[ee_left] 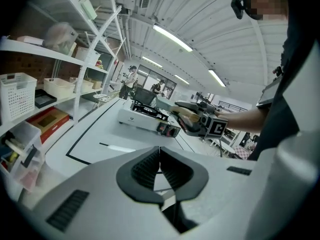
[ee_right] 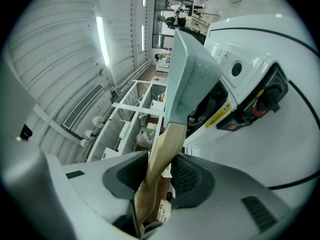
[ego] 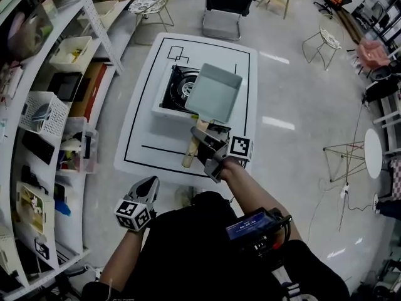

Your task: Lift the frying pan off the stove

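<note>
A square pale blue-grey frying pan hangs over the right part of the white portable stove on the white table. My right gripper is shut on its wooden handle. In the right gripper view the handle runs between the pads up to the pan, and a dark gap shows between the pan and the stove. My left gripper hangs low by the person's body, short of the table, its jaws together on nothing. From there the stove lies ahead.
White shelves with baskets and boxes run along the left. A chair stands beyond the table, and wire stools and a small round table stand at the right. A black outline is marked on the tabletop.
</note>
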